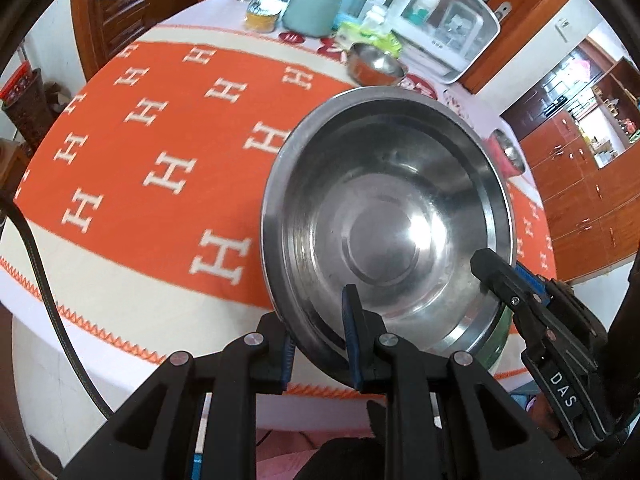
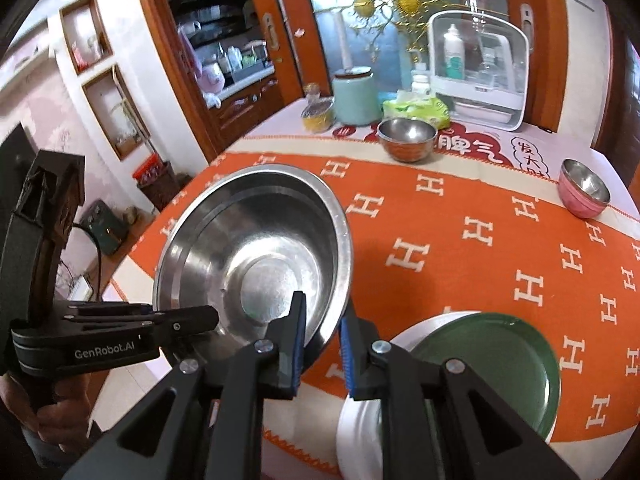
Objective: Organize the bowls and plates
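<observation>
The large steel bowl is being held tilted above the orange H-patterned cloth covering the desk, gripped at its rim from two sides. The left claw is sitting nearly closed on the near rim, one pad inside the bowl and one outside. The right claw is likewise clamping the rim, its blue-lined fingers pinching the wall between them. Each claw is appearing in the other's view: the right claw at the bowl's right edge in the left wrist view, the left claw at the bowl's left edge in the right wrist view.

Just beside the right claw, a green plate is lying on a white plate near the desk's front edge. A copper-sided small bowl is standing toward the far side, and a pink small bowl is standing well apart at the right. A pale green canister and a white storage box are occupying the far edge.
</observation>
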A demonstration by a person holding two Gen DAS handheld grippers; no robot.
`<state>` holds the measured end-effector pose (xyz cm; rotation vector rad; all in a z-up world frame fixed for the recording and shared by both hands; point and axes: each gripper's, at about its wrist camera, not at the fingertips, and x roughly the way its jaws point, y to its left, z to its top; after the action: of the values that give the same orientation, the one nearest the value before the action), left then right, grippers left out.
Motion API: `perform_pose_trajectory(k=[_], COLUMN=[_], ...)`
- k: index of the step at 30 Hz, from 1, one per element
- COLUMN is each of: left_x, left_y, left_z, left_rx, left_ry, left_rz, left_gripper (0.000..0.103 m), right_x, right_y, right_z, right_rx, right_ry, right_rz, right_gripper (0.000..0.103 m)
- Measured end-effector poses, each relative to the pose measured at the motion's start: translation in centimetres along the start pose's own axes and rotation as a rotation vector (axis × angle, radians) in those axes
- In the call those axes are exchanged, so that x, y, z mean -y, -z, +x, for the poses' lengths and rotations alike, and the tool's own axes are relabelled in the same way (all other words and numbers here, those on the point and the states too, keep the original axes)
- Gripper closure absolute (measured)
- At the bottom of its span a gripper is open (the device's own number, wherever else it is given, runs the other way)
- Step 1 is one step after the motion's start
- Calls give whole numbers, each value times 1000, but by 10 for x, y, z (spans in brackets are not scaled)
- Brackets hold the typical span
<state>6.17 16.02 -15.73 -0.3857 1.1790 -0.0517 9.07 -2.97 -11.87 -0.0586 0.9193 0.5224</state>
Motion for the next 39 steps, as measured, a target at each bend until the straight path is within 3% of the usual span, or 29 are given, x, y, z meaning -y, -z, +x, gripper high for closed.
perform_pose_trajectory(k=[7, 20, 30, 39], left_x=[-22, -50, -57, -45], left_y=[5, 10, 3, -4], left_z=[13, 62, 78, 78], left_rx=[-69, -251, -292, -258], left_ry=[-9, 10, 27, 47], left_rz=[-9, 9, 36, 78], left_gripper=[85, 84, 84, 70], right_x=[-23, -30, -36, -36], right_y=[14, 35, 40, 39], right_z=[20, 56, 72, 71], right_rx=[-113, -247, -278, -274], right_ry=[56, 104, 156, 166], right_rz=[-39, 34, 30, 30], right_gripper=[80, 78, 73, 69])
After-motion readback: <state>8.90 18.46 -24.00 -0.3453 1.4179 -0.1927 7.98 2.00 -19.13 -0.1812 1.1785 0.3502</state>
